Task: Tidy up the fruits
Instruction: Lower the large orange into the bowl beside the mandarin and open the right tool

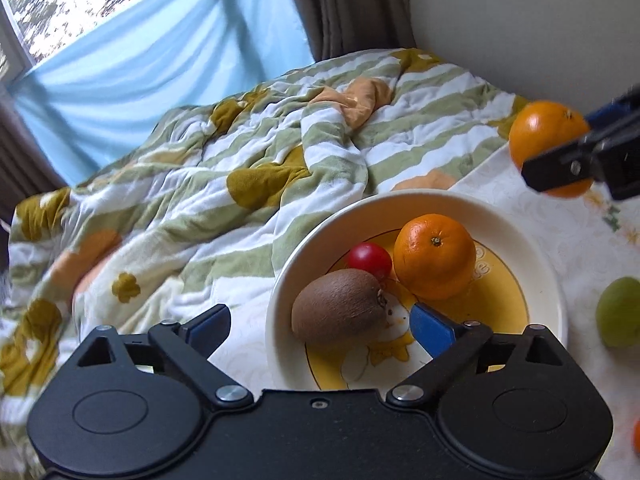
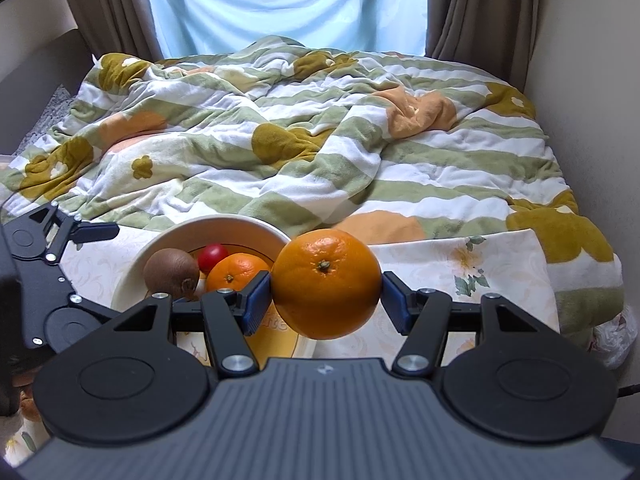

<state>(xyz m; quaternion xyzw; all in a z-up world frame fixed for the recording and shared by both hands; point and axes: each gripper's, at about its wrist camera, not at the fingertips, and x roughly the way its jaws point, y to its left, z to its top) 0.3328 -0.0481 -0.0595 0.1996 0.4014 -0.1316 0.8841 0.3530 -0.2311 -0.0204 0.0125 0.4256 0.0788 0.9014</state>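
Observation:
A cream bowl [image 1: 440,204] with a yellow inside holds a brown kiwi [image 1: 338,306], a small red fruit [image 1: 368,260] and a small orange [image 1: 434,256]. My left gripper [image 1: 320,320] is open just over the bowl's near side; the kiwi lies between its blue pads, and neither pad presses on it. My right gripper [image 2: 326,284] is shut on a large orange [image 2: 326,284], held in the air right of the bowl [image 2: 224,222]. The left wrist view shows that orange [image 1: 544,132] at its upper right, above the bowl's far rim.
A green fruit [image 1: 620,312] lies on the floral cloth [image 2: 460,264] right of the bowl, and a bit of another orange thing [image 1: 637,436] shows at the frame edge. A rumpled striped blanket [image 2: 320,140] covers the bed behind. A white plastic bag [image 2: 616,336] hangs at the right.

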